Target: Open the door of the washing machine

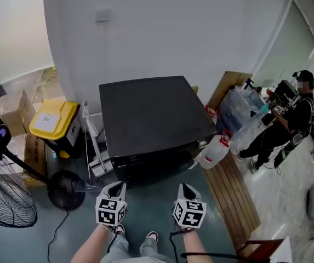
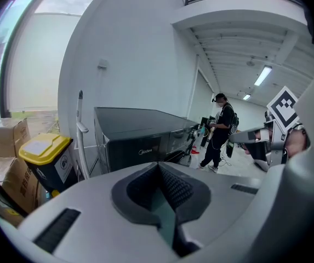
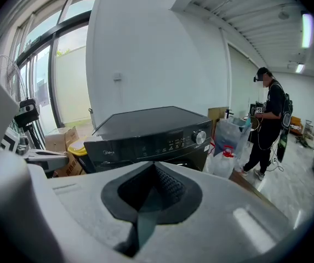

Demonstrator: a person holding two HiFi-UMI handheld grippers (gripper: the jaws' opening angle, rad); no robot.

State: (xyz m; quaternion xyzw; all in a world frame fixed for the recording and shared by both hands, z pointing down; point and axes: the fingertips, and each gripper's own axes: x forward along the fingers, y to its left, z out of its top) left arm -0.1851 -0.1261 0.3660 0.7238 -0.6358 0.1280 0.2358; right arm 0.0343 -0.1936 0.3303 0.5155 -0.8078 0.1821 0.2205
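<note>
So, approach step: left gripper [image 1: 118, 186] and right gripper [image 1: 185, 188] both have jaws together, nothing between them, and hang just short of the washer [image 1: 151, 114], not touching it. Door [image 1: 151, 175] is on the front facing us, under the control panel [image 3: 162, 141]; looks shut, mostly hidden. Next: open 1 claw, go lower, grip the door's edge, pull outward. Grey floor [image 1: 146, 215], white wall [image 1: 162, 32] behind. Yellow bin [image 1: 52, 119] left of washer, fan [image 1: 3, 199] far left, jug [image 1: 216, 149] and boards [image 1: 230, 190] right, 1 person [image 1: 288, 122] well apart
</note>
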